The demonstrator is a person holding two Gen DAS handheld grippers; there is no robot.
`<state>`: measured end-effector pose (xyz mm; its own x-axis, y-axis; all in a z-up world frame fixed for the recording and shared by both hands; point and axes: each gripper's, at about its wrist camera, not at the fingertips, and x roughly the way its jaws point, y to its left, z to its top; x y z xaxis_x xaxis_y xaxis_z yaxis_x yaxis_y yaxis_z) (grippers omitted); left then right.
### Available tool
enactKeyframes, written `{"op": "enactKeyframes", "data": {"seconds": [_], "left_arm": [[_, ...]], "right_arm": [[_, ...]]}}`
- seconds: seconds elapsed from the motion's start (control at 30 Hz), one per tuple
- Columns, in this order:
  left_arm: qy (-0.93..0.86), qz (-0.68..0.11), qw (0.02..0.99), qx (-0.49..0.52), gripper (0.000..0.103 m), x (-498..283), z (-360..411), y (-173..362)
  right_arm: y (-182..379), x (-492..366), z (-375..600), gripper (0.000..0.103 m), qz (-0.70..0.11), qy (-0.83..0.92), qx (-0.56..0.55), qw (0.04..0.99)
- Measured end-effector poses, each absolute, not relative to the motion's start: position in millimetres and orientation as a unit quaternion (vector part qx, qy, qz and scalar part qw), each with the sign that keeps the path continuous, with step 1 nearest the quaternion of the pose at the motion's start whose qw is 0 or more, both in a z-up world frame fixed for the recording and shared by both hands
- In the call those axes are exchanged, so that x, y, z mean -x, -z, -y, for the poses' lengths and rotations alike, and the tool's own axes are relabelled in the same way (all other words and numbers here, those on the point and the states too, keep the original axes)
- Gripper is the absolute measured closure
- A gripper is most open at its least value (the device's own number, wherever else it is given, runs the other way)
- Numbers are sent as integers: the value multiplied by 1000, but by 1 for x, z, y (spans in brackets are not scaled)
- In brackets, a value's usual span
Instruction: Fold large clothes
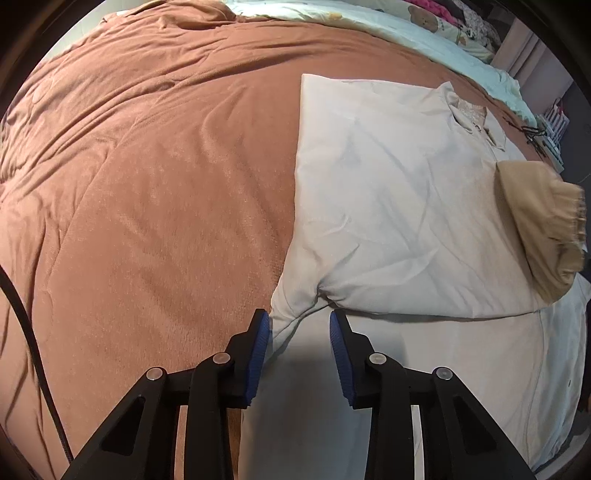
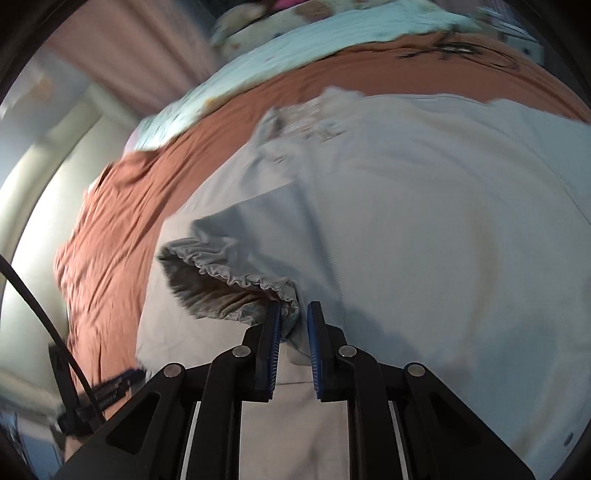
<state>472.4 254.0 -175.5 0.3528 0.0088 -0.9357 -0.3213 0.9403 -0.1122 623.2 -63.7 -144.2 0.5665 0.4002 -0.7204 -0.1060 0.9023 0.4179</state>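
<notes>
A pale grey-white garment (image 1: 388, 184) lies spread on the brown bed cover (image 1: 147, 184), its upper part folded over the lower part. My left gripper (image 1: 300, 323) points down over the garment's left edge, at the puckered fold, jaws apart with flat cloth under the gap and neither blue pad pressing. My right gripper (image 2: 294, 314) is shut on the gathered elastic cuff of a sleeve (image 2: 229, 273), the cloth bunched between its pads. In the left wrist view that cuff (image 1: 543, 225) hangs lifted over the garment's right side. The right wrist view is motion-blurred across the garment (image 2: 424, 221).
The brown cover (image 2: 110, 221) spreads wide to the left of the garment. Light bear-print bedding (image 1: 406, 26) lies along the far side. A black wiry object (image 1: 535, 133) sits near the far right bed edge. A black cable (image 1: 26, 332) hangs at the left.
</notes>
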Motion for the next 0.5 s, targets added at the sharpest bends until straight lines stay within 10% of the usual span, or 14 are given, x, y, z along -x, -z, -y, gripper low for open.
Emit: {"op": "enactKeyframes", "data": {"seconds": [0.13, 0.27, 0.5], "left_arm": [[-102, -560, 811, 137, 67, -476, -252, 175], [-101, -560, 811, 137, 67, -478, -252, 175], [-104, -561, 810, 135, 67, -481, -253, 178]], "right_arm": [[146, -613, 132, 89, -431, -68, -259, 862], [168, -603, 184, 21, -421, -62, -346, 836], [203, -610, 192, 21, -463, -112, -391, 788]]}}
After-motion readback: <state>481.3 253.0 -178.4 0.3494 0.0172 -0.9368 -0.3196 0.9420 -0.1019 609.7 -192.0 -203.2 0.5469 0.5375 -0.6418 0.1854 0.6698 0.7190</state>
